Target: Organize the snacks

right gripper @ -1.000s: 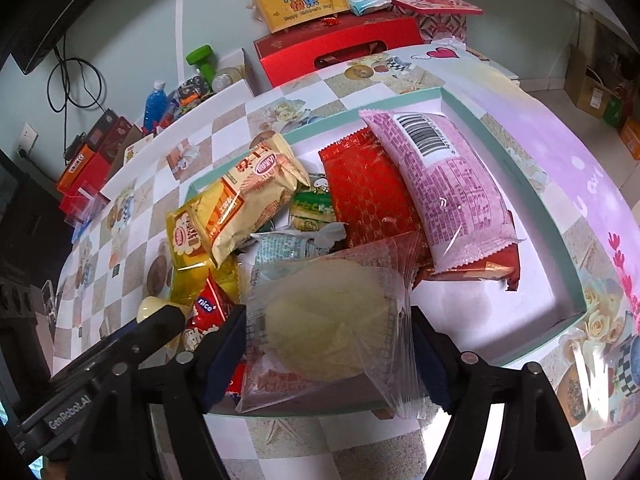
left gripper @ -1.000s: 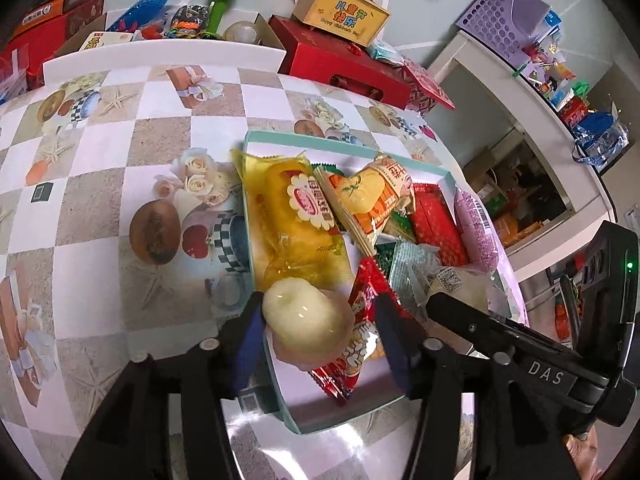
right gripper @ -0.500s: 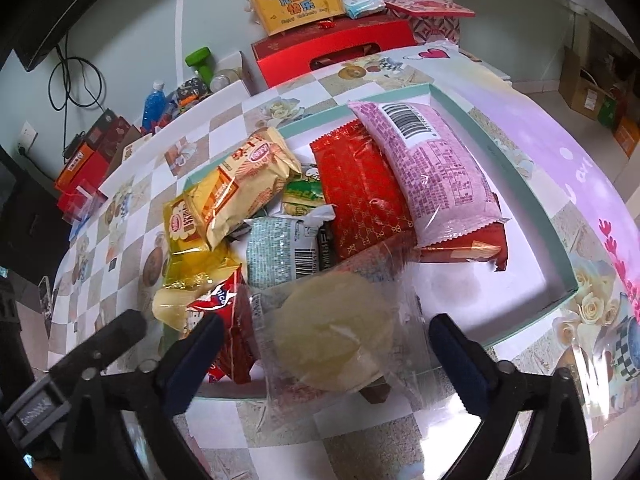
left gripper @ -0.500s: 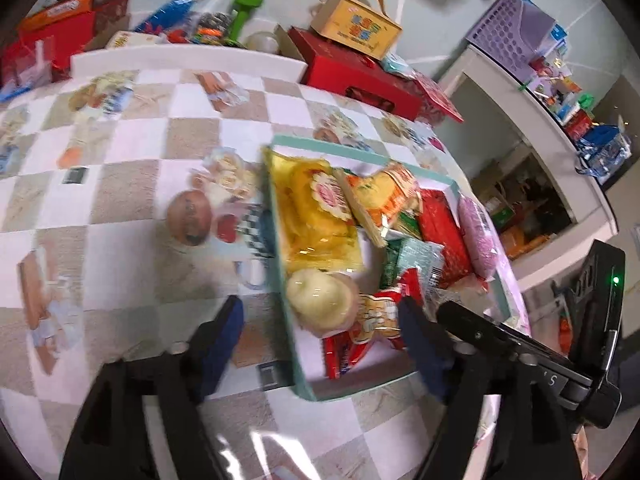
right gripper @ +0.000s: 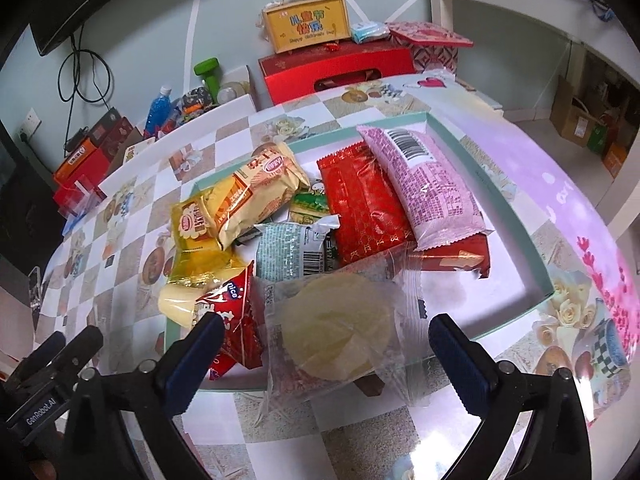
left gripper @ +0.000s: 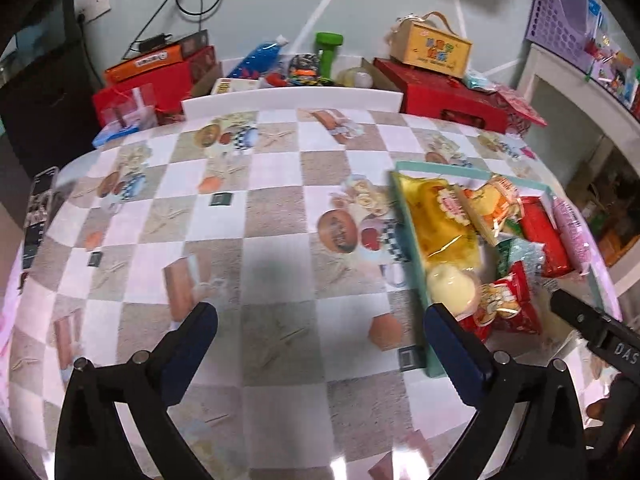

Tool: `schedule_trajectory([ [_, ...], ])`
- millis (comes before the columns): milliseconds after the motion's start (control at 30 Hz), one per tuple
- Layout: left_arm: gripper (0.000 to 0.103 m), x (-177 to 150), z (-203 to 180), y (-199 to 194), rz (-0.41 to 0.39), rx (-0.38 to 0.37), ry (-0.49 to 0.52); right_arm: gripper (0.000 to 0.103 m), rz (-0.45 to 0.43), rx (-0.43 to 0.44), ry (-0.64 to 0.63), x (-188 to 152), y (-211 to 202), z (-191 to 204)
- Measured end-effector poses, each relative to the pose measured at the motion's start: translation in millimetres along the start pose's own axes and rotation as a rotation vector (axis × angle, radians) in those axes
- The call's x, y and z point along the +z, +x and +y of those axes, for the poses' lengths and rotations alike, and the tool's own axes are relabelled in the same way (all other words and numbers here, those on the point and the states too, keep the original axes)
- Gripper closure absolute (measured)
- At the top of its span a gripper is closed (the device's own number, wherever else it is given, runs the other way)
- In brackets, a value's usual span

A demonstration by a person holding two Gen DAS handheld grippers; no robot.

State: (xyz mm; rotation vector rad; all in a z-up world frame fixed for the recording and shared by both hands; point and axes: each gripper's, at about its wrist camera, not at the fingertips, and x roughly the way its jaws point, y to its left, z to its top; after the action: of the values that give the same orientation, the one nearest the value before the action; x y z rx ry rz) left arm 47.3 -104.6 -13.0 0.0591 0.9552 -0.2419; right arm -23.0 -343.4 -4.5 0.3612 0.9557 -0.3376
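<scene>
Both tongs spread wide, left tongs (left gripper: 320,332) over table (left gripper: 248,248), right tongs (right gripper: 326,340) above tray (right gripper: 516,200)

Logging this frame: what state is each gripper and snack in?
Left gripper: open, over bare table, holding nothing.
Right gripper: open, holding nothing.
Clear-bagged pastry: released, lying over tray's near rim.
Tray: filled with snacks.
Pink packet: flat, barcode up, partly on red packet.

Both claws: black plastic arms, dark-blue finger pads, silver pivot screws. Left claw (left gripper: 320,322), right claw (right gripper: 326,330). White "DAS" lettering showed right edge; "GenRobot.AI" lower left.
</scene>
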Motion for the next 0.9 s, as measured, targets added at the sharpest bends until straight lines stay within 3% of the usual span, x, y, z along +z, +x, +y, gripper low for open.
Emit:
schedule_trajectory([
  [200,0.0,-4,-1,-5,0.0,0.078,-0.001,0.0,-0.031,-0.034,-0.021,-2,-3,3],
  [400,0.0,-6,-3,-3,0.025,0.059,-0.011,0.0,-0.044,-0.048,-0.028,-3,-4,2],
  [600,0.0,-11,-2,-4,0.037,0.207,-0.014,0.0,-0.052,-0.054,-0.041,-5,-12,9],
  [900,0.0,-18,6,-4,0.066,0.235,-0.032,0.0,-0.046,-0.07,-0.063,-10,-20,16],
])
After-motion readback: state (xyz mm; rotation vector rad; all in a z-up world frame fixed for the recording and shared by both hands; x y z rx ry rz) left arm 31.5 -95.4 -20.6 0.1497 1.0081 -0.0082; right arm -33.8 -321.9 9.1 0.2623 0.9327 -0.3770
